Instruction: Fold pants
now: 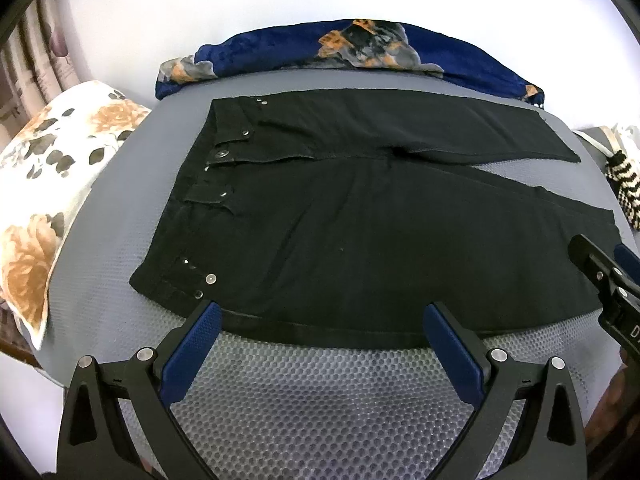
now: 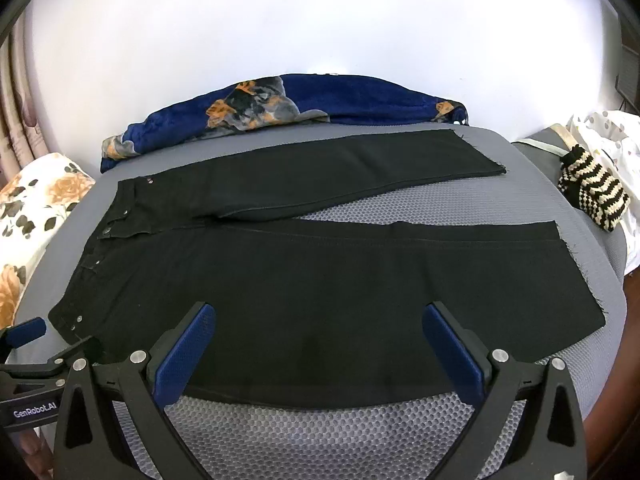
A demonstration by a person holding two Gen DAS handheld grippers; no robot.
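Black pants [image 1: 360, 240] [image 2: 320, 288] lie flat and unfolded, front side up, on the grey bed [image 1: 304, 400] [image 2: 320, 432]. Waistband at left, legs spread apart toward the right, frayed hems visible.

The floral pillow [image 2: 32, 216] is cut off by the left edge.

You're in a home bedroom — grey mesh mattress [image 1: 320, 400] for a work surface, floral pillow [image 1: 52, 184] at its left, blue plush blanket [image 2: 360, 100] bunched against the white wall, curtains [image 1: 36, 48] hanging far left.
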